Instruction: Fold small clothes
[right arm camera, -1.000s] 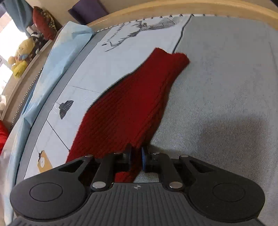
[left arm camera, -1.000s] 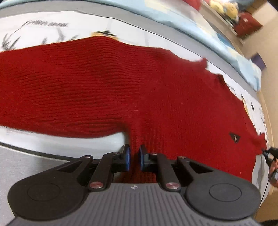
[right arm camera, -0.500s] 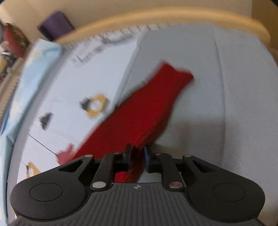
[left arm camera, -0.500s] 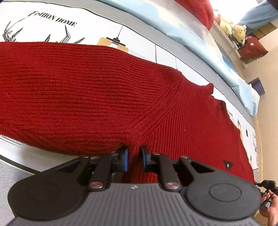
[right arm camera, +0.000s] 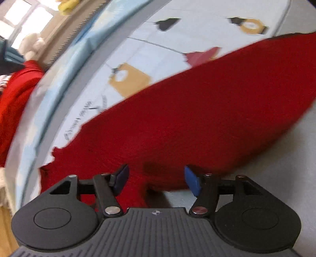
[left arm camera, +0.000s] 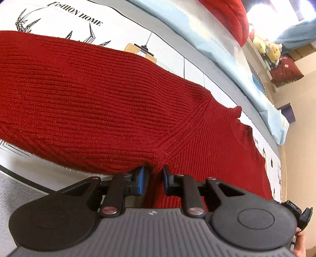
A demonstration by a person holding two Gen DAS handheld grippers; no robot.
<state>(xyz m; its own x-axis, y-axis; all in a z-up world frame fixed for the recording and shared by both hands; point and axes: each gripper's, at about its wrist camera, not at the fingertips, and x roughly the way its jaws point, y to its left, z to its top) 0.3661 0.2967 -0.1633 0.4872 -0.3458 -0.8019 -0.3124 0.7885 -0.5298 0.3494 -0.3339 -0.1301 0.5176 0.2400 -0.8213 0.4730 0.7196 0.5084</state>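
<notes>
A dark red ribbed knit sweater (left arm camera: 110, 102) lies spread on a printed white and grey bed cover (left arm camera: 126, 29). My left gripper (left arm camera: 153, 180) is shut on a pinch of the sweater at the underarm, where sleeve and body meet. In the right wrist view the sweater (right arm camera: 197, 118) fills the middle, blurred by motion. My right gripper (right arm camera: 156, 179) is open, jaws wide apart, just above the sweater's near edge and holding nothing.
A light blue sheet (left arm camera: 227, 51) runs along the far side of the bed. A bright red garment (left arm camera: 231, 13) and plush toys (left arm camera: 266, 47) sit beyond it. Grey bedding (right arm camera: 276, 178) lies at the right. A wooden floor (right arm camera: 6, 227) shows at lower left.
My right gripper has opened and let go of the sweater sleeve, and swung left over the sweater. My left gripper stayed shut on the sweater and moved closer to it.
</notes>
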